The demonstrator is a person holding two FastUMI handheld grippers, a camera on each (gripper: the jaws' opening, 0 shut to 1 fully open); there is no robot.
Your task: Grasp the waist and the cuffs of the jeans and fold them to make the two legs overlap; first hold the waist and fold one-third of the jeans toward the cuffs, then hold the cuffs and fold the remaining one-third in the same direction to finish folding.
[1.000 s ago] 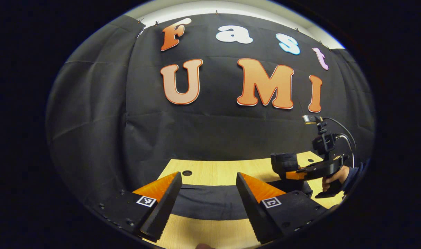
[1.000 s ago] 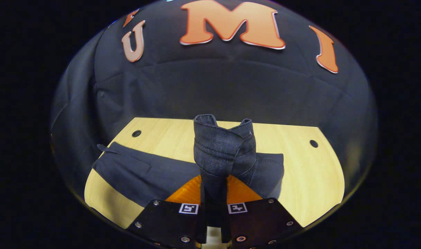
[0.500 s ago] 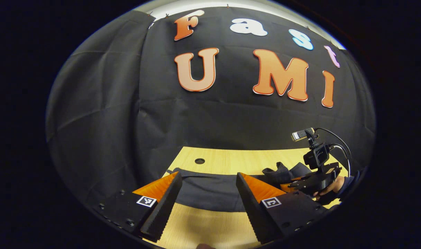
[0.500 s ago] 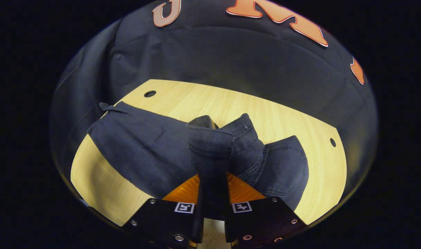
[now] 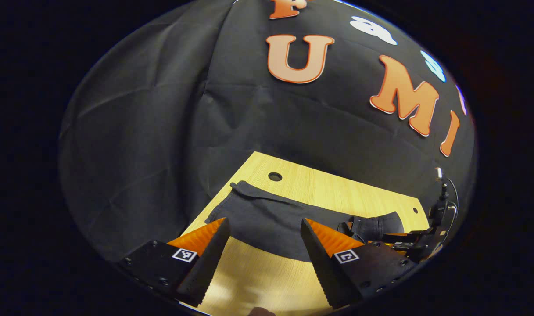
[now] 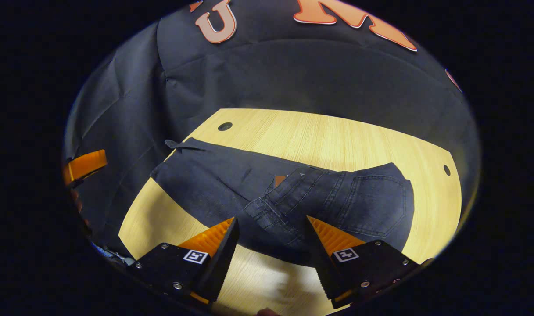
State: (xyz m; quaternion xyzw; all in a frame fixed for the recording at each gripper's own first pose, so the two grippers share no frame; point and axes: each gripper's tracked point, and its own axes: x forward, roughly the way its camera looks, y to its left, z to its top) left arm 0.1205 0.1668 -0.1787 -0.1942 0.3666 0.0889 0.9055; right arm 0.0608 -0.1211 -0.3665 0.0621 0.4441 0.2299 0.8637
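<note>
1. A second ago your right gripper [image 6: 271, 245] was pinching the bunched waist and holding it up above the table; since then it has let go, and its fingers stand spread wide with nothing between them. The view from your left gripper [image 5: 264, 245] has tipped down over the same second, so more of the table [image 6: 337, 136] shows.

2. The jeans [image 6: 231, 175] lie along the middle of the table as one long dark band, legs overlapped. The cuff end reaches the left edge near the drilled hole at the far left corner, and the waist end lies toward the right edge.

3. The waist [image 6: 288, 193] now lies folded over the legs. The back pocket [image 6: 376, 202] faces up just to its right. Judging by this, the first third is folded.

4. Your left gripper is also spread and empty, hovering above the cuff end [image 5: 245, 197], not touching the cloth.

5. The cuffs are the likely next step. Bring your left gripper down at the left edge and take both layers together, since catching one leg would probably split the stack.

6. Carry the cuffs low over the table toward the waist and lay them square over the folded part. Denim is stiff, so a high lift may drag the first fold askew.

7. A small tag [image 6: 279, 180] pokes out beside the waistband.
</note>
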